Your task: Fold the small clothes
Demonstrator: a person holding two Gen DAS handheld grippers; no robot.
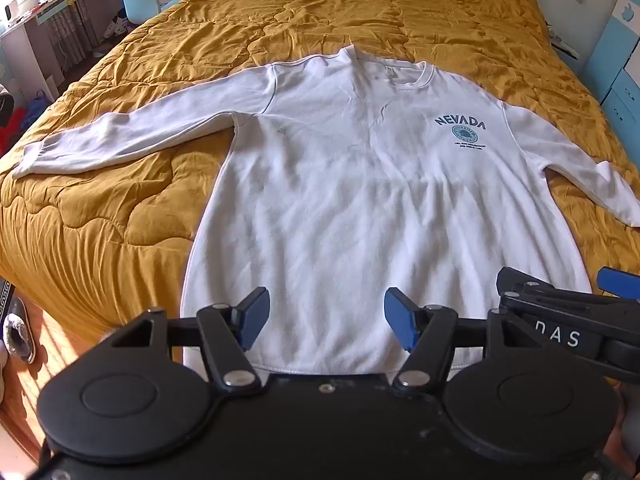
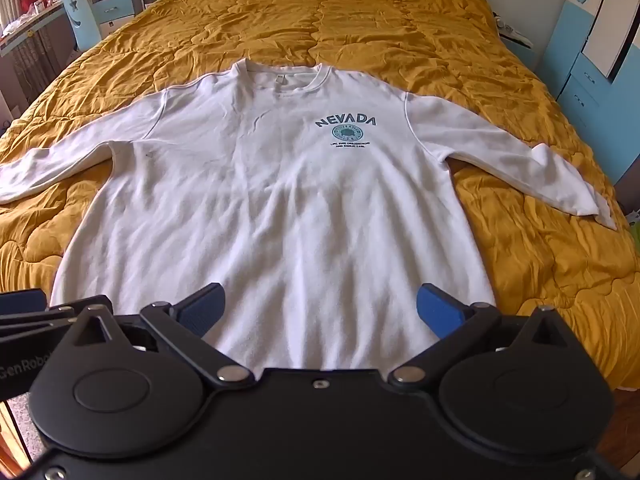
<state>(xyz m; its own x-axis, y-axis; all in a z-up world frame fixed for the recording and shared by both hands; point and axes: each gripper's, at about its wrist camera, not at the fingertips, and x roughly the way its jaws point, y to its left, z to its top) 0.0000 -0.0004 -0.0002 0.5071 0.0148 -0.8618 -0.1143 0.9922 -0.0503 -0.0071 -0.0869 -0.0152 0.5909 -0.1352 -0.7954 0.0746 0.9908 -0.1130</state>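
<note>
The sweatshirt point(image 1: 360, 200) lies face up and spread flat on the bed point(image 1: 120, 208), collar away from the cameras, hem at the near edge, both sleeves extended sideways. The left gripper point(image 1: 326, 320) and right gripper point(image 2: 320, 312) hover side by side above the hem, pointing steeply down. The fingers of both are wide apart and hold nothing.

Handling: the fabric appears to be soft, light knit. It will drape, sag and wrinkle when lifted, and will not hold a shape. Low creases already run along the body.

Grip points: pinch a thin edge, not the flat middle.
- The left cuff point(image 1: 30, 160) and right cuff point(image 2: 584, 204) for folding the sleeves inward.
- The hem corners or shoulder seams for folding the body.

Lift low and drag little; the quilted cover may bunch beneath.
</note>
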